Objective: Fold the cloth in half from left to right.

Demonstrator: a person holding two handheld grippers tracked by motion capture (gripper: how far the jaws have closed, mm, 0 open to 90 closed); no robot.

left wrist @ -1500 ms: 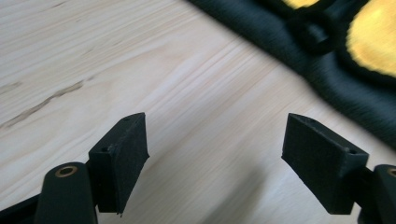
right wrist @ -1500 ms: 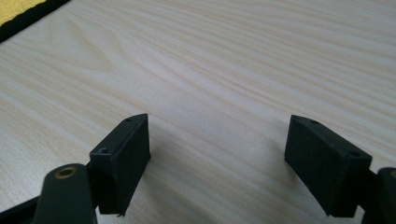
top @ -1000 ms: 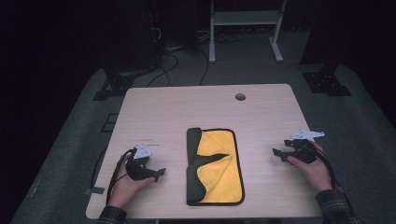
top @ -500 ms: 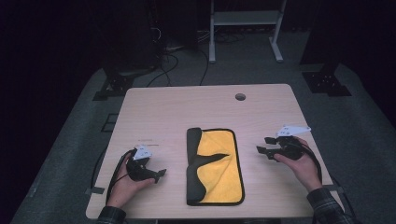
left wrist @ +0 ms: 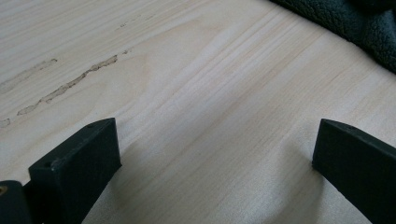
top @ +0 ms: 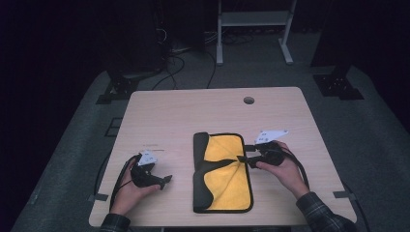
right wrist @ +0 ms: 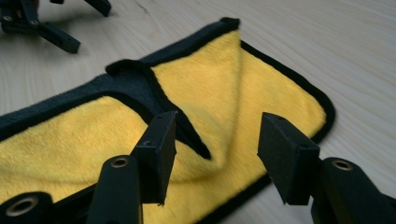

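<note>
Right claw (top: 243, 153) has slid in from the counter's (top: 159, 116) edge to the yellow-and-black microfibre cloth (top: 223, 174) lying mid-counter, jaws just closing to part-open, nothing pinched. Left claw (top: 167, 180) rests wide, apart. Risk — jaws closing on one layer only, dragging the fold askew.
</note>
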